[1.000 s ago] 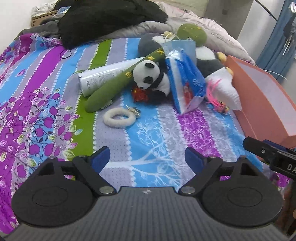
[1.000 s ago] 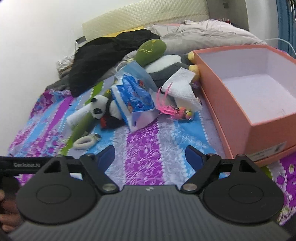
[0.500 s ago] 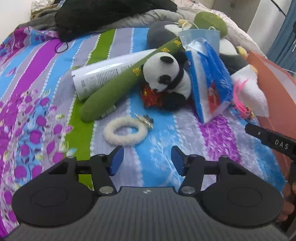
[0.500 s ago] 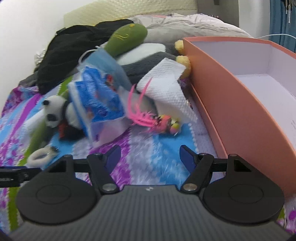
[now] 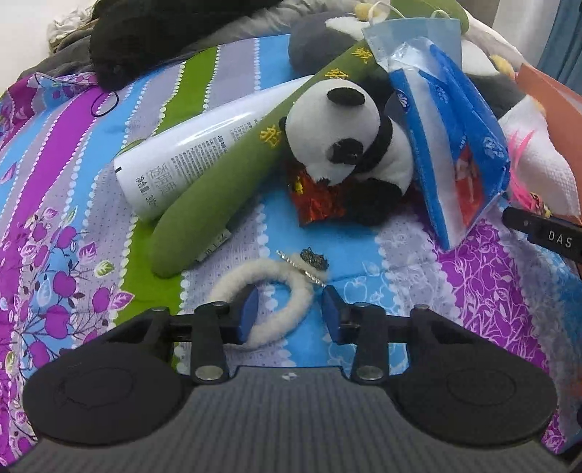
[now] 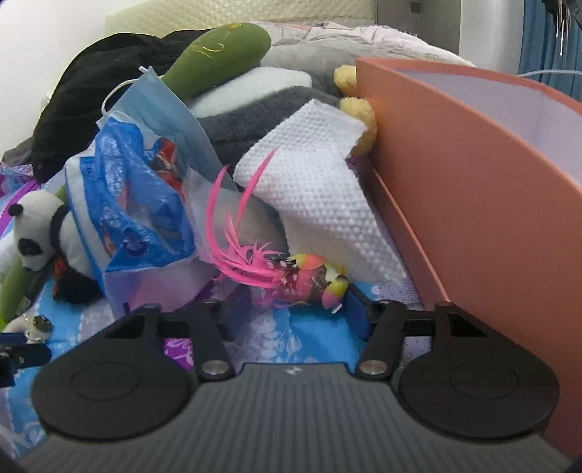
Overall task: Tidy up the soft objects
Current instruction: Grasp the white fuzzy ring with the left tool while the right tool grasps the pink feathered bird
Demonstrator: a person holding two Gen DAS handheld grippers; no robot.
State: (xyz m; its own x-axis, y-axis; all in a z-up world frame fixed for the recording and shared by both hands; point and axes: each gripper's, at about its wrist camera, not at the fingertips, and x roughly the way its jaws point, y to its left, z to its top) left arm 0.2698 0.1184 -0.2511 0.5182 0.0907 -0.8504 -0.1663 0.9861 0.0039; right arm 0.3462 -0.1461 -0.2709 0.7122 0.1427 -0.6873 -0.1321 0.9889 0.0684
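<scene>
A white fluffy ring [image 5: 262,273] with a small metal charm [image 5: 313,260] lies on the patterned bedspread [image 5: 54,182]. My left gripper [image 5: 290,313] is low over it, jaws closing. The ring's right arc lies between the blue pads [image 5: 249,313], which do not press it. In the right wrist view a pink feather toy [image 6: 298,276] lies beside an orange box [image 6: 473,200]. My right gripper [image 6: 295,311] straddles its near side. Its jaws are closing too, and the pads stand apart from the toy.
Behind the ring lie a panda plush [image 5: 345,134], a green plush stick [image 5: 225,174], a white tube [image 5: 196,145], a red wrapper [image 5: 316,200] and a blue tissue pack [image 5: 451,145]. A paper towel [image 6: 320,189] and a grey plush [image 6: 254,112] crowd the box. Black clothing [image 5: 163,32] lies at the back.
Both grippers came forward and down, the left onto the fluffy ring and the right onto the pink feather toy. Both pairs of jaws have narrowed from wide open.
</scene>
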